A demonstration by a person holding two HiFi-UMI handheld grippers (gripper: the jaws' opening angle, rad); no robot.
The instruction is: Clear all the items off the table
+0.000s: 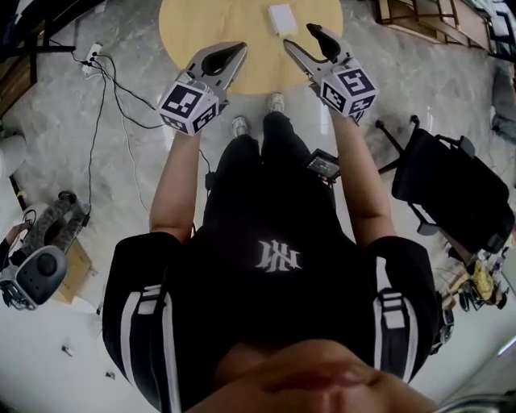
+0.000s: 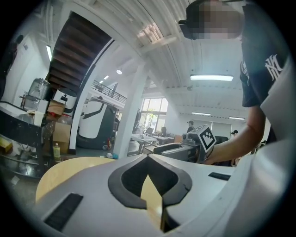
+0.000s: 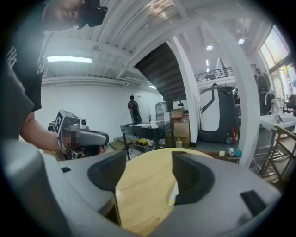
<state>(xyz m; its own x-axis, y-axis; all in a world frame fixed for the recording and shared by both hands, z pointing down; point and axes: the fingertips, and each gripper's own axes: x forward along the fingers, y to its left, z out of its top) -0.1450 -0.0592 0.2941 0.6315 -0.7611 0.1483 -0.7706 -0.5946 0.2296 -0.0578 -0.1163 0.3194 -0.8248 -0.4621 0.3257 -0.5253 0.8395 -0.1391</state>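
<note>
A round wooden table (image 1: 193, 32) lies ahead of me at the top of the head view. On its far right part rests a small white flat item (image 1: 282, 18). My left gripper (image 1: 239, 50) hangs over the table's near edge with its jaw tips together and nothing between them; in the left gripper view its tips (image 2: 148, 157) meet over the table (image 2: 69, 171). My right gripper (image 1: 305, 39) stands open just short of the white item. In the right gripper view it (image 3: 145, 159) frames bare wood (image 3: 143, 194), with a white sliver (image 3: 174, 193) at the right jaw's inner edge.
A black office chair (image 1: 451, 185) stands on the floor to the right. Cables and a power strip (image 1: 93, 56) run along the left, and a grey device (image 1: 36, 274) sits at the lower left. Beyond the table are a white pillar (image 3: 231, 92) and a cart with boxes (image 3: 157, 132).
</note>
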